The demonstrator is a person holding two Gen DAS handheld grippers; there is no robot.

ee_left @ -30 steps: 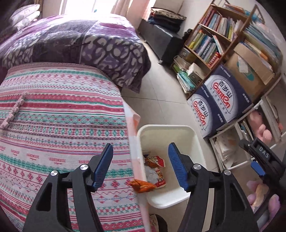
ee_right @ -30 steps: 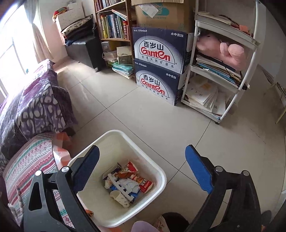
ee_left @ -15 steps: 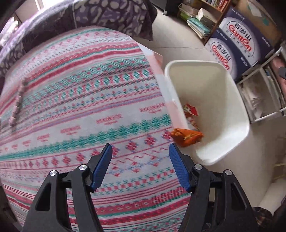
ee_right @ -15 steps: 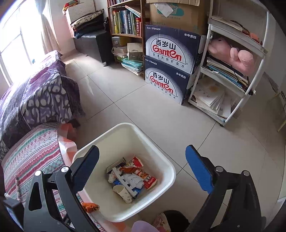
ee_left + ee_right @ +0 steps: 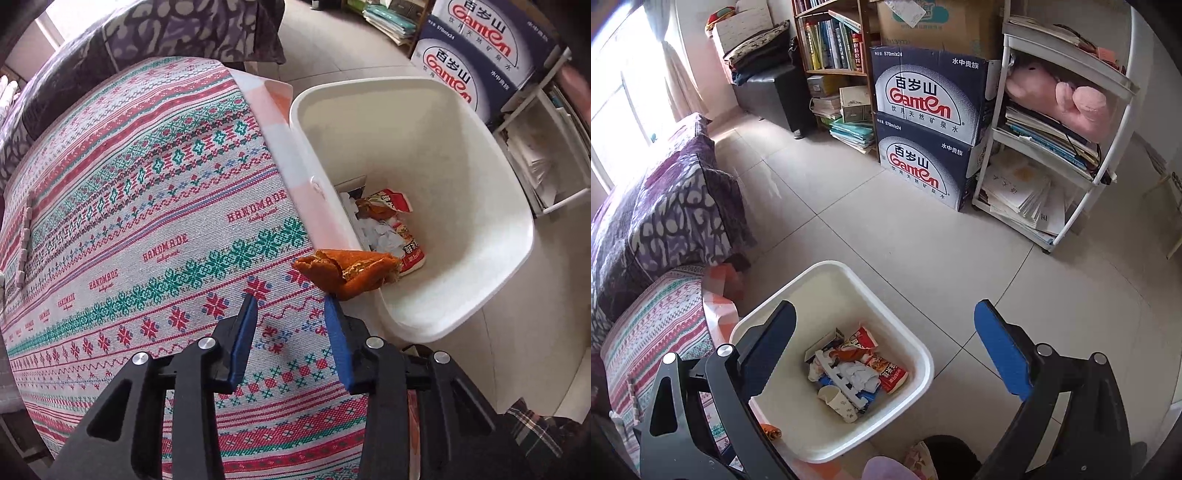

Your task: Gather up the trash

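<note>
Your left gripper [image 5: 290,308] points down over the edge of the table covered in a red, green and white patterned woven cloth [image 5: 147,206]. Its blue-padded fingers [image 5: 243,332] are partly apart and grip nothing. Just beyond the right fingertip, a crumpled orange peel-like scrap [image 5: 347,271] sits at the table's edge, overhanging the rim of the white square plastic bin [image 5: 480,206]. Whether the fingertip touches the scrap is unclear.

Your right gripper [image 5: 882,314] hangs above the same bin [image 5: 916,350], fingers spread wide with nothing between them. At the bottom of the bin lie a red snack wrapper [image 5: 890,373], a white paper cup [image 5: 838,400] on its side, crumpled white paper and a white plastic strip. In this view only a sliver of the orange scrap [image 5: 771,431] shows, behind the left finger.

Farther off on the tiled floor stand two stacked dark blue water cartons [image 5: 923,122], with a white wire shelf [image 5: 1052,147] just to their right holding papers and a pink plush toy [image 5: 1060,99]. The frame's bottom edge cuts off a dark rounded shape that cannot be identified.
</note>
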